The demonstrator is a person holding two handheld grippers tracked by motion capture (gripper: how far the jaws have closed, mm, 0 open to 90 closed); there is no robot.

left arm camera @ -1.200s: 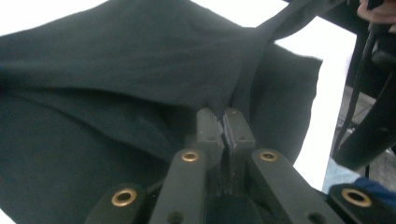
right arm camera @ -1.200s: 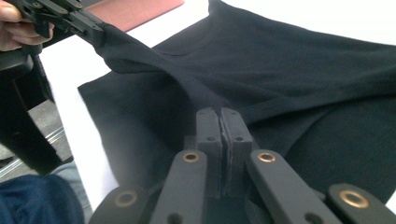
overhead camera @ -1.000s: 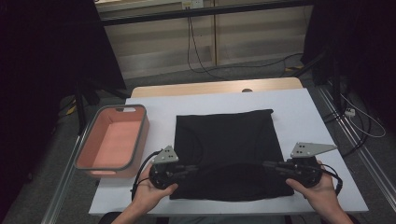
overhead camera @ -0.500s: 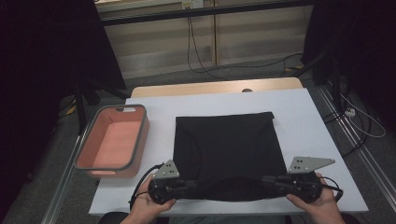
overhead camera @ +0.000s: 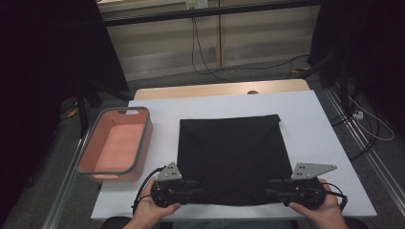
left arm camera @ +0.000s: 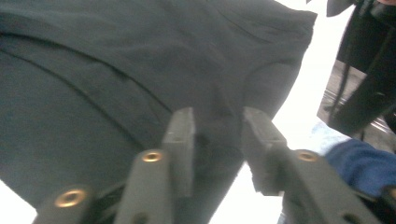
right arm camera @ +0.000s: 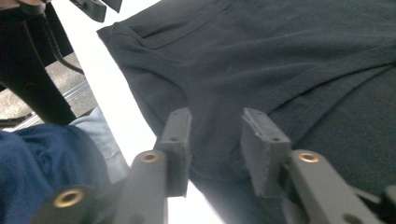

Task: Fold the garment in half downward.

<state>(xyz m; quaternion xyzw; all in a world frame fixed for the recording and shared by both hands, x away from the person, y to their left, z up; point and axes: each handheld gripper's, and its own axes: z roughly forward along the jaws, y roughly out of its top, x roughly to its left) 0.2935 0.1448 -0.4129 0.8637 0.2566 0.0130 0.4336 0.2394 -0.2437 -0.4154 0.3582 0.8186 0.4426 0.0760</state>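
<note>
Nearest you, at six o'clock on the white tabletop (overhead camera: 310, 124), both hands sit at the near hem of the folded black cotton garment (overhead camera: 231, 152). Your left gripper (overhead camera: 198, 194) has just been opening; its fingers (left arm camera: 180, 135) stand parted with the fabric lying slack between them, not pinched. Your right gripper (overhead camera: 270, 190) has done the same, its fingers (right arm camera: 259, 140) apart over the hem. Compared with a second ago, the near edge has been drawn towards you and laid flat, so this fold looks finished and released. The garment fills the tabletop's centre as a neat rectangle. At nine o'clock stands the salmon-pink plastic basket with a grey rim (overhead camera: 90, 157), holding nothing. No brand, label or writing can be read.
</note>
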